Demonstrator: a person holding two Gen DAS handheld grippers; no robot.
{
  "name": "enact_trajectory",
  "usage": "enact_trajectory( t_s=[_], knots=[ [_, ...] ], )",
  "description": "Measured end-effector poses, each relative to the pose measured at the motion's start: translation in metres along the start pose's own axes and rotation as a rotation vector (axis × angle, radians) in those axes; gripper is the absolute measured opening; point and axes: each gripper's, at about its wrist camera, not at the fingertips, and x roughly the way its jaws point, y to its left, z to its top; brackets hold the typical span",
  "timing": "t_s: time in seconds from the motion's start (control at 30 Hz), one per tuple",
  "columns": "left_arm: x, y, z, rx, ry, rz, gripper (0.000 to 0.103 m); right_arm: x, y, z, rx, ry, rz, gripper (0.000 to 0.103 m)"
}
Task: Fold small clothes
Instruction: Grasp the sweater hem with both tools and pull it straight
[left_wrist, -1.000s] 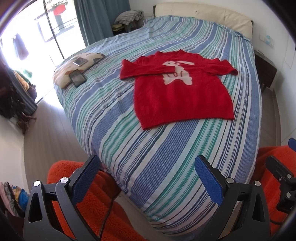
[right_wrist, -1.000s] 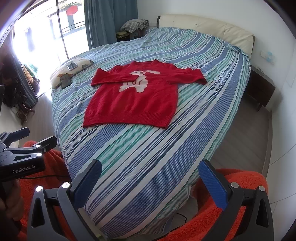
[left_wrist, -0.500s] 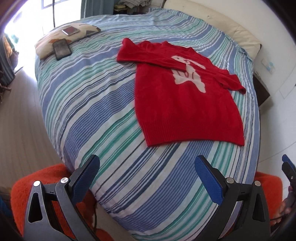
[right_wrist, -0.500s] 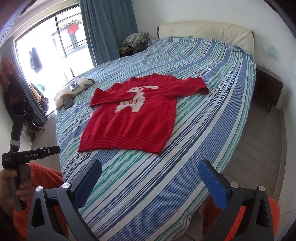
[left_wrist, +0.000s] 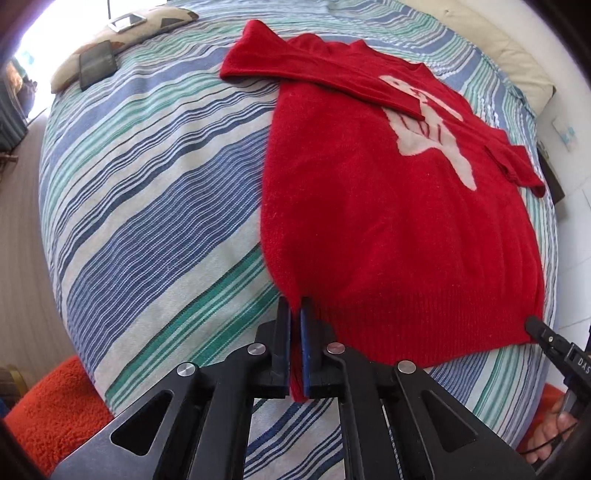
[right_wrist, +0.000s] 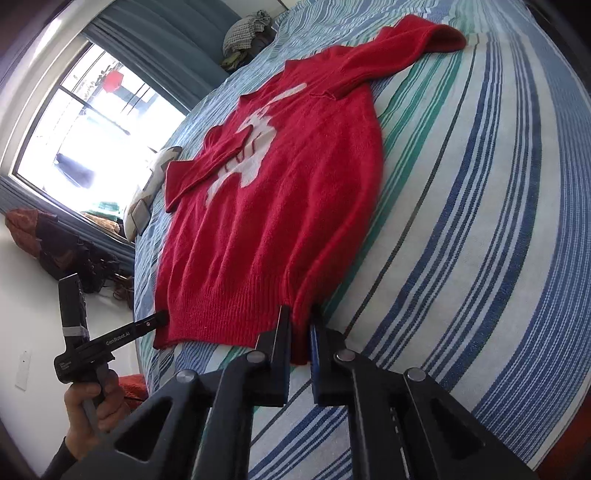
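Fingers (left_wrist: 284, 332) of two grippers pinch one sweater (left_wrist: 369, 221).

**Bright daylight, blown-out window, heavy fisheye bend**

Strong daylight floods in from the large glass window (right_wrist: 85, 122), which is washed out to near white in the right wrist view. A similar white glare burns the upper left corner of the left wrist view. The blue, green and white striped cotton bedspread (left_wrist: 155, 192) is evenly lit, with soft shadows. Both views bulge strongly, dark vignette at the corners. Near fabric looks slightly smeared.
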Motion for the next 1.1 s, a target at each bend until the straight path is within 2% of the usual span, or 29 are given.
enact_trajectory(
  t_s=[0.07,0.13,0.23,0.33,0.47,0.57,0.67,0.8,1.1],
  knots=[
    [-0.017,0.009,-0.003,-0.018,-0.027,0.017,0.002,-0.021,0.007,0.002,-0.026,-0.045,-0.055,0.008],
    [-0.037,0.02,-0.01,-0.032,-0.049,-0.005,0.002,-0.05,0.014,-0.002,-0.051,-0.082,-0.078,0.007],
    [-0.058,0.027,-0.02,-0.033,-0.067,-0.024,0.002,-0.078,0.017,-0.008,-0.072,-0.092,-0.104,0.006],
    [-0.056,0.023,-0.029,0.001,-0.066,0.011,0.002,-0.075,0.012,-0.016,-0.081,-0.07,-0.158,0.006],
    [-0.019,0.018,-0.036,0.024,-0.026,0.092,0.002,-0.049,-0.015,-0.025,-0.056,-0.032,-0.264,0.005],
    [-0.014,0.015,-0.036,0.046,-0.035,0.123,0.002,-0.04,-0.03,-0.026,-0.012,-0.016,-0.256,0.005],
    [-0.009,0.009,-0.039,0.082,-0.04,0.154,0.002,-0.038,-0.027,-0.024,-0.05,-0.015,-0.277,0.005],
    [-0.008,0.004,-0.042,0.101,-0.054,0.183,0.002,-0.035,-0.031,-0.028,-0.036,-0.014,-0.265,0.005],
    [-0.008,0.002,-0.045,0.111,-0.069,0.192,0.002,-0.035,-0.032,-0.032,-0.034,-0.028,-0.257,0.005]
  ],
)
